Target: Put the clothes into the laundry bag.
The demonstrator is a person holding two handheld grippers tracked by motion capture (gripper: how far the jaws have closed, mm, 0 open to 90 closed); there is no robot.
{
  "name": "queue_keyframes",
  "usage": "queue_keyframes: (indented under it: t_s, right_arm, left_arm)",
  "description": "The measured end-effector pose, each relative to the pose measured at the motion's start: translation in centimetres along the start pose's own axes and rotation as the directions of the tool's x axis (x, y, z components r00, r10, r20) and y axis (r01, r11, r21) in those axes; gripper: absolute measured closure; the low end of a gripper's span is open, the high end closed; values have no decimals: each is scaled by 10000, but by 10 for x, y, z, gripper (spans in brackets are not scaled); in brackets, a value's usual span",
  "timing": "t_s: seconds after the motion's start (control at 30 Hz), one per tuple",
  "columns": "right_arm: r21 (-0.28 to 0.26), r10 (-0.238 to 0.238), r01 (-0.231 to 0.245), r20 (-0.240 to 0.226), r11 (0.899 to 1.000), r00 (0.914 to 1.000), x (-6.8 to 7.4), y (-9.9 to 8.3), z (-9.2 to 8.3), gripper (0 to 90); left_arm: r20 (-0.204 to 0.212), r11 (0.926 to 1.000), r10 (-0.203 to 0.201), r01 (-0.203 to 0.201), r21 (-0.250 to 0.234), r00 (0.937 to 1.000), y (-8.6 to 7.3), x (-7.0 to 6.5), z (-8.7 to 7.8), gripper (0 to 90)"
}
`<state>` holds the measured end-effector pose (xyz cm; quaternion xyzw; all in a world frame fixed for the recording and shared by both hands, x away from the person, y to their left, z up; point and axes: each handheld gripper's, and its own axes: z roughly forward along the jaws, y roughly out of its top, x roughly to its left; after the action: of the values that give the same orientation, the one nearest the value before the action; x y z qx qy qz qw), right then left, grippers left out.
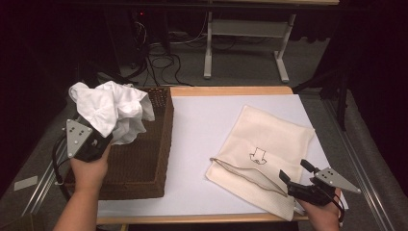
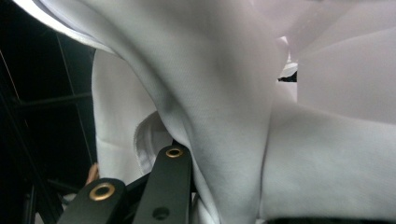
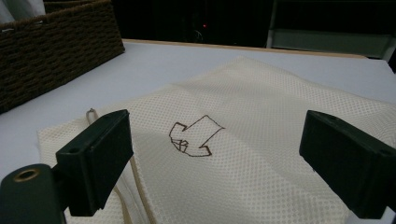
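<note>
Left tool (image 1: 107,139) is clenched on a white cloth (image 1: 113,111), and we hold it raised above the dark wicker basket (image 1: 144,154) that sits under and just ahead of it at the left end of the table (image 1: 202,130). From the left gripper view we see the cloth (image 2: 224,102) bunched between and over the black jaws, folds rising away from them and hanging to either side. Crumpled fabric stands up above the tool, with its lower part draping over the near rim of the basket.

Our right tool (image 1: 294,174) is released, jaws standing wide apart with nothing between them. It hovers low at the near corner of a cream mesh bag (image 1: 264,149) that lies flat on the table ahead of it. In the right gripper view the bag (image 3: 261,154) spreads out just beyond the jaws, its small brown printed mark (image 3: 194,136) lying midway between them. A drawstring (image 3: 133,182) runs along the bag's edge beside the left-hand jaw. Farther off to the left of this tool we see the basket's woven wall (image 3: 56,51), well apart from the bag.
</note>
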<state>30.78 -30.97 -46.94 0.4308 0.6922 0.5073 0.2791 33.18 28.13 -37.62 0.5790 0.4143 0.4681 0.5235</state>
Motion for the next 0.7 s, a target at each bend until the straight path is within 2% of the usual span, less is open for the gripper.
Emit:
queue_keyframes:
  t_s: [0.03,0.07,0.17,0.2,0.23,0.37,0.4,0.43,0.47,0.5,0.53,0.57,0.63,0.67,0.7]
  right_arm:
    - [-12,-23,23,-2,10000,10000,-1,0,0,101]
    - [-28,-30,30,23,10000,10000,-1,0,0,101]
    - [-18,-41,41,21,10000,10000,0,0,0,103]
    - [-11,-38,38,-14,10000,10000,0,0,-1,104]
    - [-30,-64,64,-11,10000,10000,0,0,0,104]
    - [-1,-32,32,-23,10000,10000,1,0,0,105]
    - [0,-29,29,-33,10000,10000,1,0,0,105]
    - [-3,-44,44,-26,10000,10000,1,0,0,106]
    - [-23,-40,40,-7,10000,10000,1,0,0,106]
    - [-48,-61,61,-8,10000,10000,0,0,0,106]
    - [-53,-59,59,-21,10000,10000,0,0,0,106]
    - [-43,-35,35,-23,10000,10000,0,0,-1,106]
    - [-51,-31,31,-6,10000,10000,0,0,-1,107]
    - [-51,-31,31,-6,10000,10000,0,0,-1,107]
    - [-56,-71,70,-51,10000,10000,0,0,-1,107]
  left_arm:
    - [60,9997,-30,32,-230,10000,7,-4,0,779]
    - [60,9997,-30,32,-230,10000,7,-4,0,779]
    - [372,9978,96,-71,-656,9993,22,-14,1,780]
    - [372,9978,96,-71,-656,9993,22,-14,1,780]
    - [464,9966,142,-104,-814,9988,30,-19,2,780]
    - [752,9941,212,-130,-1077,9969,43,-33,5,780]
    - [752,9941,212,-130,-1077,9969,43,-33,5,780]
    - [987,9924,276,-154,-1225,9947,50,-40,7,780]
    - [987,9924,276,-154,-1225,9947,50,-40,7,780]
    - [1289,9903,307,-127,-1385,9912,57,-49,9,780]
    - [1289,9903,307,-127,-1385,9912,57,-49,9,780]
    - [1524,9883,349,-115,-1518,9877,64,-59,11,780]
    - [1806,9873,377,-88,-1584,9828,69,-70,14,780]
    - [1806,9873,377,-88,-1584,9828,69,-70,14,780]
    - [1970,9862,415,-85,-1654,9795,72,-76,15,780]
